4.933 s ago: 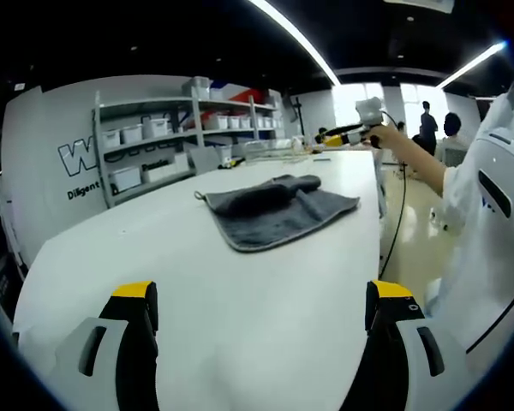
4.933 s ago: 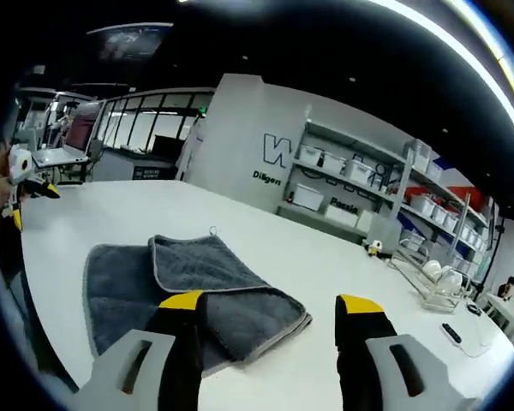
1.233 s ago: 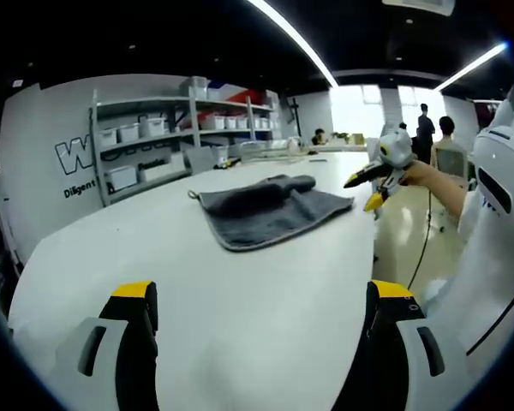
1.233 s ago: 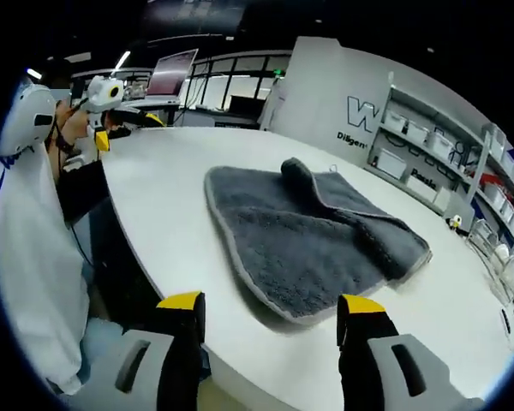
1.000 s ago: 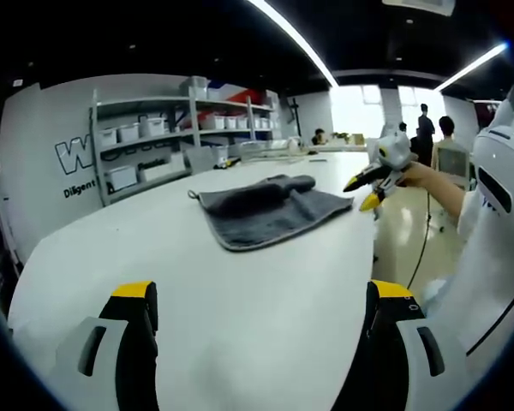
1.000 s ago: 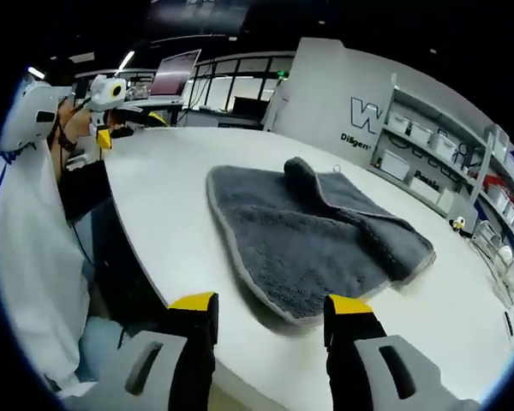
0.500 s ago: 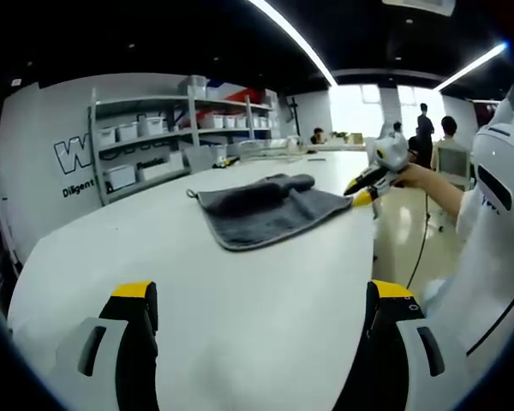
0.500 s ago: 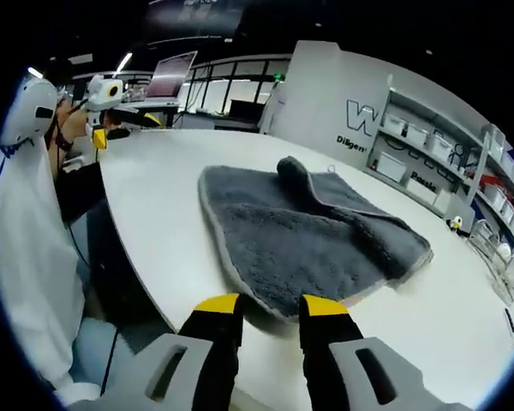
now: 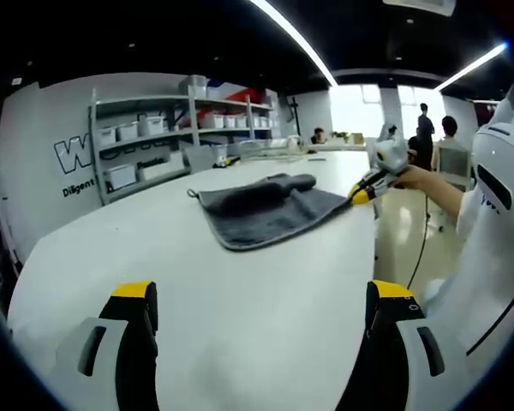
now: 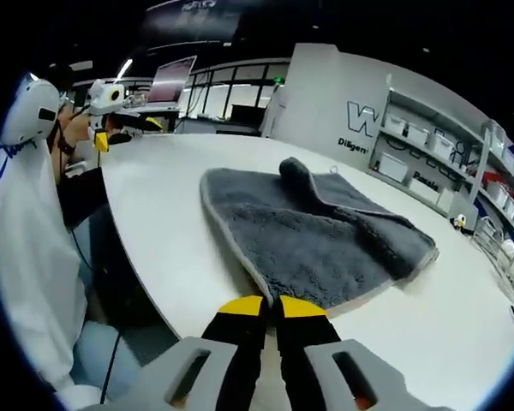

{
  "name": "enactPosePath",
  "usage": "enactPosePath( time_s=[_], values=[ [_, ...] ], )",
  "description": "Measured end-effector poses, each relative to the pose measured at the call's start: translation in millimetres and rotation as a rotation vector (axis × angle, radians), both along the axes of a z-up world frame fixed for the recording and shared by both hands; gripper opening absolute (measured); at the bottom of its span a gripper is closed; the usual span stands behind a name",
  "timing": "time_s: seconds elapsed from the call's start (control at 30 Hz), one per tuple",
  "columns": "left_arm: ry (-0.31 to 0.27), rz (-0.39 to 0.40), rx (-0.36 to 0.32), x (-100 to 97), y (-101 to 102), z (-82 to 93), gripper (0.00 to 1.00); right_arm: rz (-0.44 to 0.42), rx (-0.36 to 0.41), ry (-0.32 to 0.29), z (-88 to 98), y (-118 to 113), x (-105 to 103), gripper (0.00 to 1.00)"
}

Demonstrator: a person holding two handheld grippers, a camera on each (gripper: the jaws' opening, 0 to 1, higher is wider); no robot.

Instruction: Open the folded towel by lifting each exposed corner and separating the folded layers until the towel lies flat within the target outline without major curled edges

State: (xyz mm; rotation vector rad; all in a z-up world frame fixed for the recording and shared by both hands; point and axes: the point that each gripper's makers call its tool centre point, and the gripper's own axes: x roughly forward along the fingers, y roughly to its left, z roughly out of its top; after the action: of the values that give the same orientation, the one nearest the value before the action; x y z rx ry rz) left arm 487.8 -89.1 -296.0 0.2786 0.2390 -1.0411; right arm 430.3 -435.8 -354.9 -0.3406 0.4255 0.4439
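Observation:
A grey towel [image 9: 265, 210] lies partly folded on the white table [image 9: 197, 282], with a rolled ridge across its middle [image 10: 295, 175]. My right gripper [image 10: 270, 306] is shut on the towel's [image 10: 325, 235] near corner at the table edge; its yellow tips nearly meet around the hem. In the left gripper view that same right gripper [image 9: 361, 193] sits at the towel's right corner, held by a hand. My left gripper [image 9: 264, 295] stands open low over bare table, well short of the towel. The left gripper [image 10: 111, 116] also appears far left in the right gripper view.
A shelving rack [image 9: 154, 145] with white bins lines the wall behind the table. A wire dish rack [image 10: 507, 261] stands at the table's far right. The person's white sleeve [image 10: 30, 248] fills the left side beside the table edge. People stand in the background [image 9: 428, 128].
My right gripper's jaws went from wide apart to shut as it moved in on the towel's near corner. The left gripper stayed where it was, open.

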Motion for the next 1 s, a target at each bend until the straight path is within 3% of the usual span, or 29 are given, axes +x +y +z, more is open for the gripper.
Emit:
enactPosePath(
  time_s=[0.6, 1.0],
  values=[
    [-0.003, 0.015, -0.005, -0.7, 4, 1.1, 0.99, 0.097, 0.039, 0.026, 1.0, 40, 0, 0.0],
    [-0.007, 0.032, -0.009, -2.9, 9, 2.6, 0.99, 0.206, 0.058, 0.049, 1.2, 85, 2, 0.0]
  ],
)
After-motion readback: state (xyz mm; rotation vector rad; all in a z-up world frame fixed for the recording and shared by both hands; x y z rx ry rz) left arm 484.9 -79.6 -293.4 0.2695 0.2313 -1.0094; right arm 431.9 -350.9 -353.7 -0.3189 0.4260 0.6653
